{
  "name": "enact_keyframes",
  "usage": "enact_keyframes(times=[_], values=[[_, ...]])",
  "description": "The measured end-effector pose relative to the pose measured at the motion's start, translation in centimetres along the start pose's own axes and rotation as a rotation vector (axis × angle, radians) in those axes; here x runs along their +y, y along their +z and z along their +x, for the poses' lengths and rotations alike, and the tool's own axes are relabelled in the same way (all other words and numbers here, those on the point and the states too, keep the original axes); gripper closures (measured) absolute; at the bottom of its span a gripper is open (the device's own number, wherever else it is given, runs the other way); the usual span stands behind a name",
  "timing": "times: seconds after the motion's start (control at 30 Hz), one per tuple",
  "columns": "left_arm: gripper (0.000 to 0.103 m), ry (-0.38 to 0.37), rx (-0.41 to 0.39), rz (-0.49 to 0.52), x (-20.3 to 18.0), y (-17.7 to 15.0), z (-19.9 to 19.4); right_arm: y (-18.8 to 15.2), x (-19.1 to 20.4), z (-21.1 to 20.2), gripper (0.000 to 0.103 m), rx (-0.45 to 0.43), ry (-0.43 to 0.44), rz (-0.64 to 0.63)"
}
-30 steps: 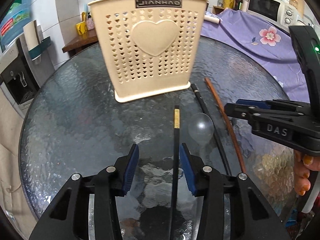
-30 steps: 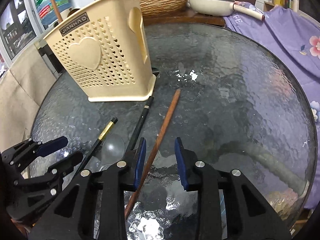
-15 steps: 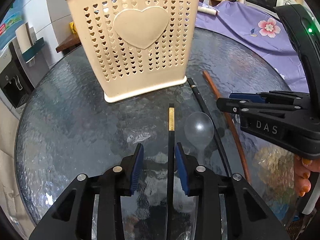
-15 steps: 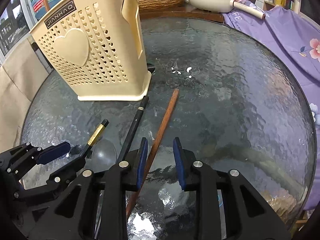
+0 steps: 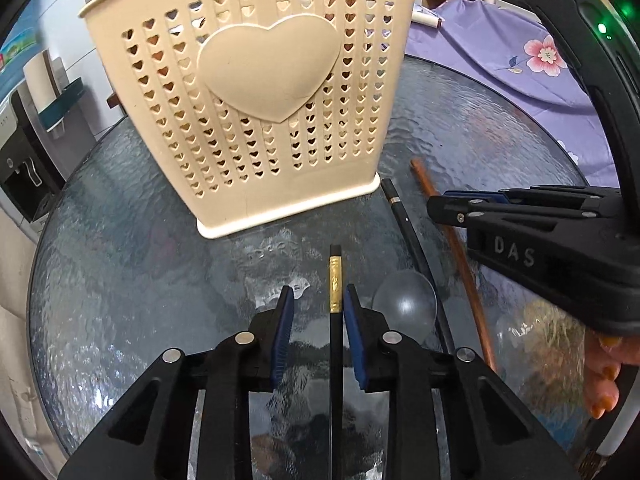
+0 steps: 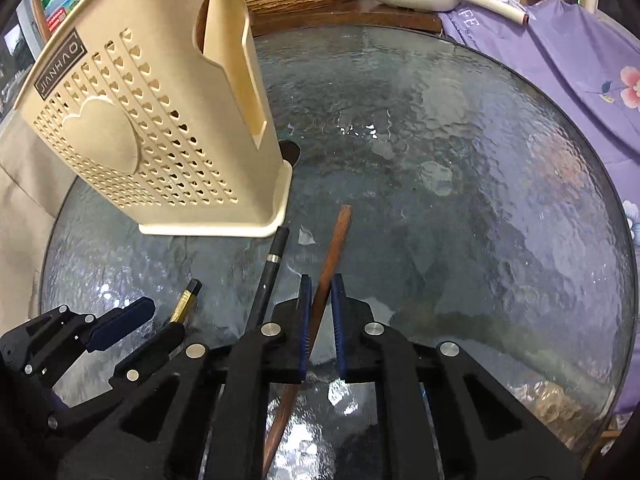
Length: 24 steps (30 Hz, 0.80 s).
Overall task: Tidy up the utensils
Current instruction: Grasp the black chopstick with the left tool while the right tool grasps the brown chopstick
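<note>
On the round glass worktop [image 6: 460, 128], in front of the cream perforated utensil holder [image 5: 256, 104], both tongs are at work on loose chopsticks. The left tongs [image 5: 316, 316] have just been closing and stand narrow around the black chopstick with the gold band [image 5: 335, 280]; its far pad is against the stick, while a gap remains on the near side, so the grip is not yet made. The right tongs [image 6: 320, 304] have just been closing too and now pinch the brown wooden chopstick [image 6: 332, 252] between their blue pads. A second black chopstick [image 6: 272, 268] and a clear spoon [image 5: 405, 304] lie between the two sticks.

Risks, as I judge them: each stick is caught near one end, so it could pivot or slip when raised. On slick glass the black one may roll away from the closing pad. With the tongs working close together, lifting may knock the spoon or the spare chopstick.
</note>
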<state>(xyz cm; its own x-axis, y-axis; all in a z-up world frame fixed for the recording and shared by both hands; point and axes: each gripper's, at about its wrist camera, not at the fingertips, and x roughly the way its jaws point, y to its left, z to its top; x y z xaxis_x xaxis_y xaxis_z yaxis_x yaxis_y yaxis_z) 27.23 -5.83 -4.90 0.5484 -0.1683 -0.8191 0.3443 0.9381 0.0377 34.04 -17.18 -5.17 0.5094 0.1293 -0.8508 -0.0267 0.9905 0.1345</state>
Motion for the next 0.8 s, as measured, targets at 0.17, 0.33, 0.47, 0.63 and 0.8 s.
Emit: enact_keyframes(times=[0.17,0.33,0.47,0.63,0.8], values=[[0.091,0.012,-0.004,0.014,-0.7,0.4,0.2,-0.7,0.6,-0.1,0.093,-0.027,-0.016,-0.021],[0.096,0.032,-0.012,0.034,-1.5,0.5,0.4,-2.2,-0.2,-0.8,0.095,-0.042,0.054,0.012],[0.096,0.052,-0.013,0.047,-2.2,0.7,0.6,-3.0,-1.2,-1.4,0.095,-0.056,0.093,0.025],[0.096,0.03,-0.021,0.015,-1.1,0.8,0.1,-3.6,-1.8,-3.1,0.095,-0.102,0.123,0.019],[0.096,-0.007,-0.091,-0.045,0.7,0.9,-2.8,-4.0,-2.6,-6.4,0.095,-0.164,0.221,0.018]])
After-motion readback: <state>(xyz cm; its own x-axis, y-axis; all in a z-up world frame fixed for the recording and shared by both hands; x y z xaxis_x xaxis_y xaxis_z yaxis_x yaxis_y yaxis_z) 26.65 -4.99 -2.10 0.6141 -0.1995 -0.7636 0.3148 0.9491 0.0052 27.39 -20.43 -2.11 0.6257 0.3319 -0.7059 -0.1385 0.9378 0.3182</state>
